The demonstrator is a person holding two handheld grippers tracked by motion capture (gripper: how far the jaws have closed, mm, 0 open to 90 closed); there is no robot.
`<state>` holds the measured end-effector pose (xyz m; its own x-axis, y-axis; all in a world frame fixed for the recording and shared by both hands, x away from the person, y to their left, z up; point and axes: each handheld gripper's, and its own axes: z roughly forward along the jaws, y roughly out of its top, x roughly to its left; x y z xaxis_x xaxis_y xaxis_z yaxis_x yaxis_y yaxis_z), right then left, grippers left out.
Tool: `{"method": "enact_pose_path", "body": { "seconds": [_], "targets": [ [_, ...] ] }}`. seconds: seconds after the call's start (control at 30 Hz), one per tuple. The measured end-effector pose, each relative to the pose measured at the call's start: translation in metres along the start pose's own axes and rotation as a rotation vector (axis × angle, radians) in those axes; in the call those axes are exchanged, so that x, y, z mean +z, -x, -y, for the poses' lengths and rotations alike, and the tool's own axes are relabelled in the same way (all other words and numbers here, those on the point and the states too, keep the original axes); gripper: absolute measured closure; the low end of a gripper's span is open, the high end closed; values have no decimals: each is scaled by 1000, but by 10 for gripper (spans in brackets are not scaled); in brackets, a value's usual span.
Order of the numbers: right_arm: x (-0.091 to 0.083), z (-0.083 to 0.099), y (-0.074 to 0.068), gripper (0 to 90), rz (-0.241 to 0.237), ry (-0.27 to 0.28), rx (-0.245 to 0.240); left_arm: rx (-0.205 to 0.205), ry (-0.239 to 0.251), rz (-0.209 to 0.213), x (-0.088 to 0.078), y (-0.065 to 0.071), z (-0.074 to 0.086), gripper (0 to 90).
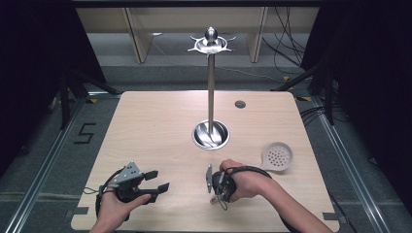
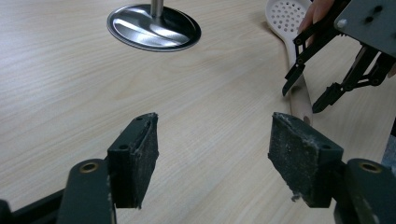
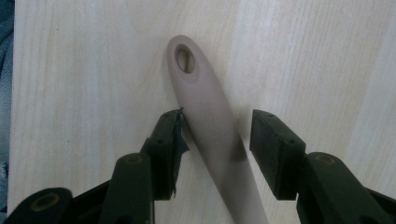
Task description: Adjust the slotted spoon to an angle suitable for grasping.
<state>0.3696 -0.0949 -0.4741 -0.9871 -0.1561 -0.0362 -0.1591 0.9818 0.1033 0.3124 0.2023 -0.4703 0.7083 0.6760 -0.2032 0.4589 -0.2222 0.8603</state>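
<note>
At about five o'clock from the steel stand (image 1: 210,87), the right hand-held gripper (image 3: 217,135) straddles the handle of the skimmer spoon (image 1: 277,156) lying flat on the desk (image 1: 145,126), jaws apart. The handle sits against one pad, clear of the other; I'd centre it before closing, well short of the hanging hole. The left hand-held gripper (image 2: 212,154) hovers at seven o'clock, jaws spread, nothing between them.

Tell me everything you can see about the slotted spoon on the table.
The slotted spoon looks like pale beige plastic: a round perforated bowl and a long handle ending in an oval hanging hole. It lies flat on the wooden table, right of the steel stand's base. The right gripper straddles its handle, jaws open, left jaw apparently touching it.
</note>
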Motion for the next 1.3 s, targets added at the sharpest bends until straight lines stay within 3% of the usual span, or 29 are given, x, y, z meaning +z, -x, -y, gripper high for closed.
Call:
{"method": "enact_pose_path", "body": {
  "seconds": [0.03, 0.1, 0.13, 0.17, 0.23, 0.27, 0.43, 0.53, 0.57, 0.6, 0.8, 0.9, 1.0, 1.03, 1.07, 1.17, 1.2, 1.3],
  "targets": [
    [0, -1, -1, 555, -9, -8, 20, 1, 0, -1, 0, 0, 0, 321],
    [1, -2, 1, 577, -14, -7, 9, 1, 1, 2, 0, 0, 0, 321],
    [1, -2, 0, 578, -21, -19, 41, 1, 1, 1, 0, 0, 0, 321],
    [3, -2, 2, 579, -20, -9, 19, 1, -1, 0, 0, 0, 0, 321],
    [4, -2, 3, 579, -23, -17, 22, -4, 4, 1, 1, 1, 0, 321],
    [4, -3, 2, 581, -31, -25, 46, -3, 4, 1, 0, 1, 0, 321],
    [5, -5, 4, 592, -20, -35, -3, 2, 0, -1, 0, 0, 0, 321],
    [4, -7, 2, 602, -20, -51, 7, 1, 0, -1, 0, 0, 0, 321],
    [5, -7, 4, 608, -3, -42, -38, -1, 5, 1, 0, 0, 0, 321],
    [4, -8, 3, 615, 9, -43, -21, 3, 1, -1, 0, 0, 0, 321],
    [-3, -8, 5, 649, 107, 4, -59, 1, 4, 2, 0, 0, 0, 321],
    [-12, -7, 5, 668, 155, 38, -47, 6, 7, 3, 0, 0, 0, 321],
    [-22, -4, 4, 677, 202, 65, 9, 11, 0, -2, 0, 0, 0, 322],
    [-27, -3, 6, 679, 229, 51, -24, 12, 0, -2, 0, 0, 0, 322],
    [-31, -3, 5, 680, 253, 51, 0, 6, 0, -3, 0, 0, 0, 322],
    [-37, 3, 7, 681, 282, 102, 24, 3, 1, -4, 0, 0, 0, 322],
    [-41, 4, 8, 681, 299, 93, 27, -1, 4, -2, 0, 1, 0, 322],
    [-47, 10, 7, 682, 329, 132, 72, -2, 4, -3, 0, 1, 0, 322]
  ]
}}
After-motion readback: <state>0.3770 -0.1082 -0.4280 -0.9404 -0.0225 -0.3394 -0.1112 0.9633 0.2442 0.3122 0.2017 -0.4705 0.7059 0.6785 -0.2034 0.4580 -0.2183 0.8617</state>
